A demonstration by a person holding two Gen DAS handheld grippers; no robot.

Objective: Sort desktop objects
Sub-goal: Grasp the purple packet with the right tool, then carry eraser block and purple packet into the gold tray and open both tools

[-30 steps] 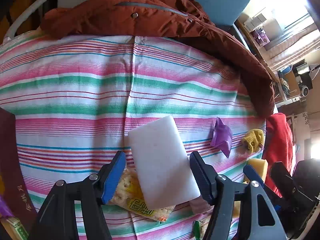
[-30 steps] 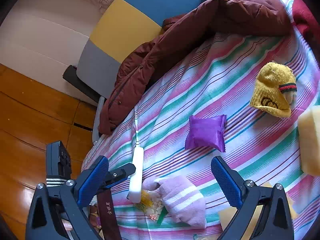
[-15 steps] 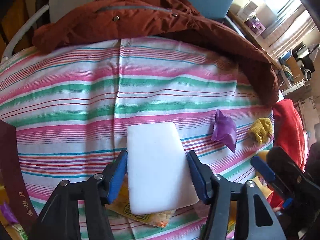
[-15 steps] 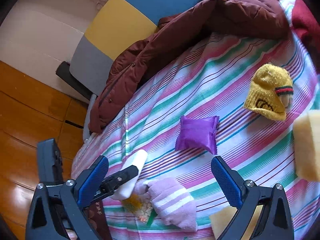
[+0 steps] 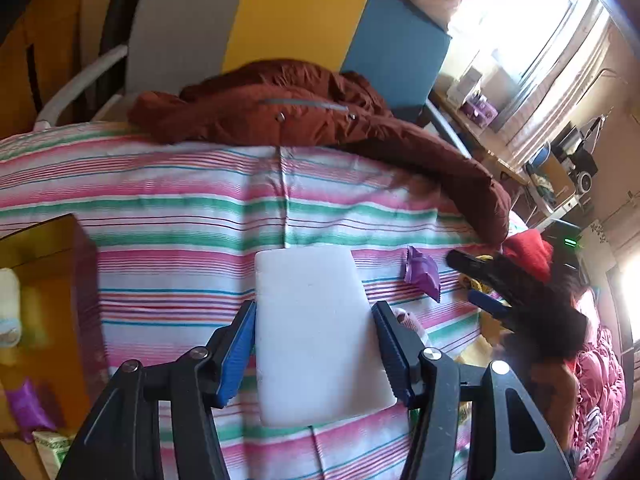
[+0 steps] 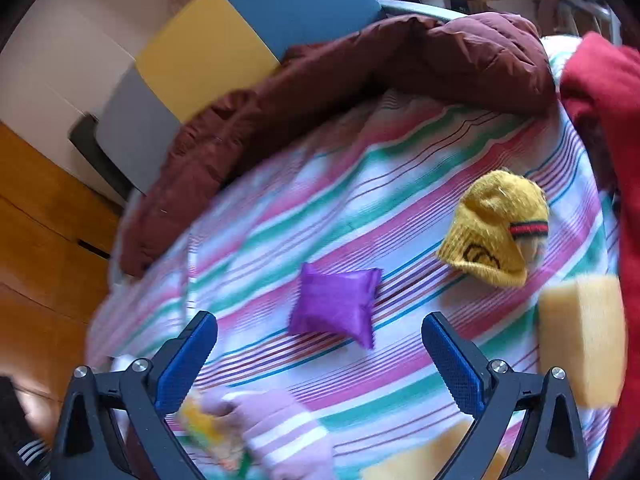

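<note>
Left tool (image 5: 314, 354): closed on the white foam block (image 5: 316, 332), blue pads pressed against its two long sides, block lifted above the striped cloth (image 5: 168, 216).
Right tool (image 6: 320, 356): wide open, nothing between its pads, hanging over the striped cloth just short of the purple packet (image 6: 336, 308).
White foam block: flat rectangular slab; relative to the purple packet it sat to the left in the left wrist view, apart from it.
Purple packet: lay on the striped cloth, centred ahead of the right tool's gap.
Yellow knitted hat (image 6: 494, 228): on the cloth, to the right of the purple packet and a little beyond it, not touching it.
Yellow sponge (image 6: 580, 344): to the right of the purple packet, near the cloth's edge, on the near side of the hat.
Pale purple striped sock (image 6: 276, 428): on the near side of the purple packet, lying against a yellow snack wrapper (image 6: 208, 432); blurred.
Brown jacket (image 6: 360, 80): heaped along the cloth's far edge, well beyond the purple packet.
Red garment (image 6: 608, 128): at the right edge, beyond the hat.
Wooden box (image 5: 48, 292): far left of the purple packet in the left wrist view, its contents too blurred to name.
</note>
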